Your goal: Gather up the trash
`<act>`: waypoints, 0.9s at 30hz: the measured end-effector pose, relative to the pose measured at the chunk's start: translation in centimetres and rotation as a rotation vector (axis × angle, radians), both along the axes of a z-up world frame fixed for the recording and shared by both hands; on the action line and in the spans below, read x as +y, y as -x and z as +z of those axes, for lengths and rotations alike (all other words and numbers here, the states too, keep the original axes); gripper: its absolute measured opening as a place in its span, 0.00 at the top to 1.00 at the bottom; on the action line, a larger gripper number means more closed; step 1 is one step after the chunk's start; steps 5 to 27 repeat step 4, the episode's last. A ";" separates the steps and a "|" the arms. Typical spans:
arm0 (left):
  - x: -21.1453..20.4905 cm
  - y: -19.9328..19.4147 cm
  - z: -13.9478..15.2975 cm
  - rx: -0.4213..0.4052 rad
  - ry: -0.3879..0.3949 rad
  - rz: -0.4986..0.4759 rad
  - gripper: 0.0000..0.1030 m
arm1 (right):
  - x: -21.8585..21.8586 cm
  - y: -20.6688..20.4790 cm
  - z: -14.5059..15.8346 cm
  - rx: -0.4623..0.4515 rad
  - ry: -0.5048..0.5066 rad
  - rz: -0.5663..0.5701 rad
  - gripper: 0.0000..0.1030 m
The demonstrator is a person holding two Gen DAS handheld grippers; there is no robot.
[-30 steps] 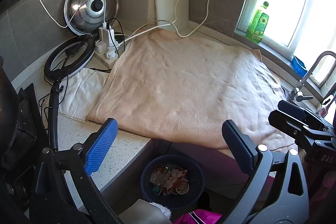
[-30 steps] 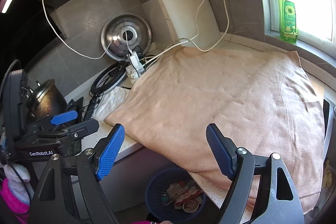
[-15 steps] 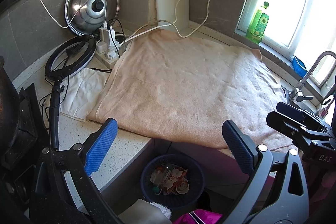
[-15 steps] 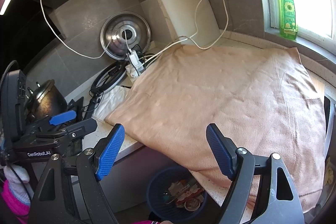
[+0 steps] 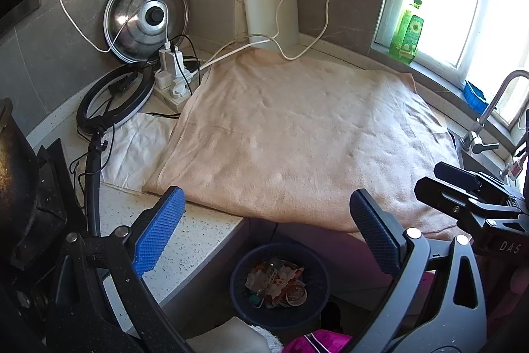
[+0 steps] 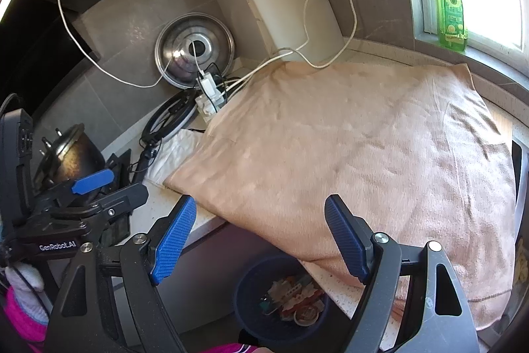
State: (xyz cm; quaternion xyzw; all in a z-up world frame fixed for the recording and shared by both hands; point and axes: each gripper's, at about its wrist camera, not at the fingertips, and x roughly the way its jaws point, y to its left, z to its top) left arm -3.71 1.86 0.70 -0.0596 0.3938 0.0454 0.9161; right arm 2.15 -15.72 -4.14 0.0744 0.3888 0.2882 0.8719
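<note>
Legible markings are few. In the right wrist view, the body of the left tool (image 6: 96,184), seen at the lower left edge, carries white lettering reading "GenRobot.AI" on its black housing. In the left wrist view, the body of the right tool (image 5: 463,187), at the right edge, shows the white letters "DAS" on its black housing; any further characters are cut off by the frame. The green bottle (image 6: 451,12) on the window sill bears a label with a sunflower picture and printed lines too small to read. Printing on wrappers in the bin (image 5: 310,316) is not legible.
</note>
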 end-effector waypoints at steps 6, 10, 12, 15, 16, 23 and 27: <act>0.1 -0.2 0.0 0.002 -0.001 0.006 0.01 | -0.1 0.0 -0.1 0.007 -0.006 -0.005 0.22; 0.1 -0.2 0.0 0.002 -0.001 0.006 0.01 | -0.1 0.0 -0.1 0.007 -0.006 -0.005 0.22; 0.1 -0.2 0.0 0.002 -0.001 0.006 0.01 | -0.1 0.0 -0.1 0.007 -0.006 -0.005 0.22; 0.1 -0.2 0.0 0.002 -0.001 0.006 0.01 | -0.1 0.0 -0.1 0.007 -0.006 -0.005 0.22; 0.1 -0.2 0.0 0.002 -0.001 0.006 0.01 | -0.1 0.0 -0.1 0.007 -0.006 -0.005 0.22; 0.1 -0.2 0.0 0.002 -0.001 0.006 0.01 | -0.1 0.0 -0.1 0.007 -0.006 -0.005 0.22; 0.1 -0.2 0.0 0.002 -0.001 0.006 0.01 | -0.1 0.0 -0.1 0.007 -0.006 -0.005 0.22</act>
